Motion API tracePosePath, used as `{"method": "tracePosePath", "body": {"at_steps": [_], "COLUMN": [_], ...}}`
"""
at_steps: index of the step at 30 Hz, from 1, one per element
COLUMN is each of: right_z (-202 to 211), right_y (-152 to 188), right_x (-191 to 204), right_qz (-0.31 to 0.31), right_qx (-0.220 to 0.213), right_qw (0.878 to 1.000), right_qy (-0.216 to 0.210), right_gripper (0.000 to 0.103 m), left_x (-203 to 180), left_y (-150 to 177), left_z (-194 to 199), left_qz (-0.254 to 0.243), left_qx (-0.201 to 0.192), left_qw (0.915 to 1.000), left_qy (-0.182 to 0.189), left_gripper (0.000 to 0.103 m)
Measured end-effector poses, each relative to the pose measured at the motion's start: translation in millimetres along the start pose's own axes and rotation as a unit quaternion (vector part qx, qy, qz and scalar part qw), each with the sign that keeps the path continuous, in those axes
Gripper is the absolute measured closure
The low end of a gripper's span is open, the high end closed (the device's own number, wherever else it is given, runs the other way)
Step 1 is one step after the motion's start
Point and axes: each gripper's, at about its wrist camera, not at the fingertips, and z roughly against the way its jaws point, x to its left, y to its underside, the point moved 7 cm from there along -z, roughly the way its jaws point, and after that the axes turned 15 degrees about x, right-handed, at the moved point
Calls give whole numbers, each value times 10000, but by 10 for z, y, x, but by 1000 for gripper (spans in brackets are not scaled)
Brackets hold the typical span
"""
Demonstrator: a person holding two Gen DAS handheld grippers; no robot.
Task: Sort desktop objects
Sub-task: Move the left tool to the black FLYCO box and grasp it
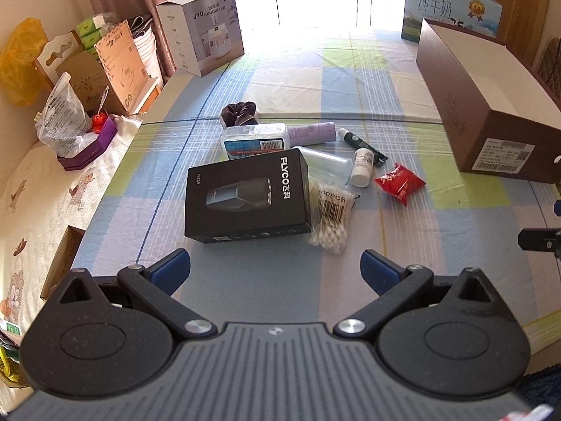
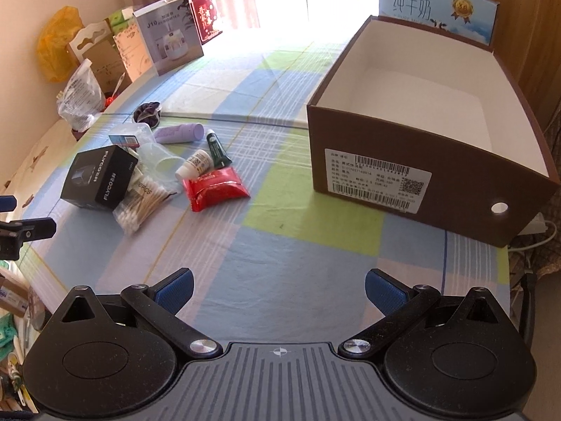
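Checked cloth (image 2: 280, 245) is covering the whole work surface, blue, green and pale squares.

Brown shoebox (image 2: 413, 172) is sitting open on the right side, white inside, nothing in it. Long axis is running front to back; labelled short end is facing the right gripper. Box is standing well apart from the clutter.

Humidifier box (image 1: 203, 35) is standing upright at the far left edge, w/ other cartons beside it. Milk carton (image 1: 452, 10) is standing behind the shoebox.

Clutter is lying mid-cloth, left of the shoebox:
- Black FLYCO box (image 1: 249, 196) is lying flat, nearest the left gripper, long axis approx. left-right, lettering reading sideways.
- Cotton swab pack (image 1: 331, 217) is touching the FLYCO box's right side; swabs are running near to far.
- Red packet (image 2: 217, 187) is lying at the clutter's right edge, closest to the shoebox.
- Purple tube (image 2: 180, 132) is lying on its side, axis left-right, behind the rest.
- Green tube (image 2: 216, 149) is lying diagonally, cap toward the far side.
- White bottle (image 2: 192, 167) is lying tipped over, touching the green tube, its cap end toward the near left.
- Dark scrunchie (image 1: 240, 111) is lying farthest back.

Left gripper (image 1: 275, 270) is hovering short of the FLYCO box, fingers spread wide, holding nothing. Right gripper (image 2: 278, 289) is hovering over bare cloth, fingers likewise spread, empty.
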Motion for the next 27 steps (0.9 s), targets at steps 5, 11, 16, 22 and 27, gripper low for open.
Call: {"method": "tracePosePath", "body": {"at_steps": [5,11,16,22,27], "right_z": [-30,-83,-113,-266,-355], "right_y": [-36,-74,-79,55,240], "right_x": [-34,-10,19,72,75], "right_qz": [-158,-650,-1234,-2060,-2785], "right_qx": [24,27,53,209,306], "right_qw": [9999,9979,9921,9781,9597], "right_qy": [-22,63,224,232,217], "right_gripper": [2,2,2,2,2], "left_x": [11,134,259,330,319], "left_y": [-30,-162,-318,-494,-567], "left_z": [-90,-251,-424,-576,-725], "left_qz": [-367,-1131,-1869,-2707,-3369], "left_qx": [71,54,68,-40,-168], "left_qw": [9993,9933,9823,9626,9414], "left_qy": [-78,-213,-136,-45,96], "left_gripper": [1,1,1,1,1]}}
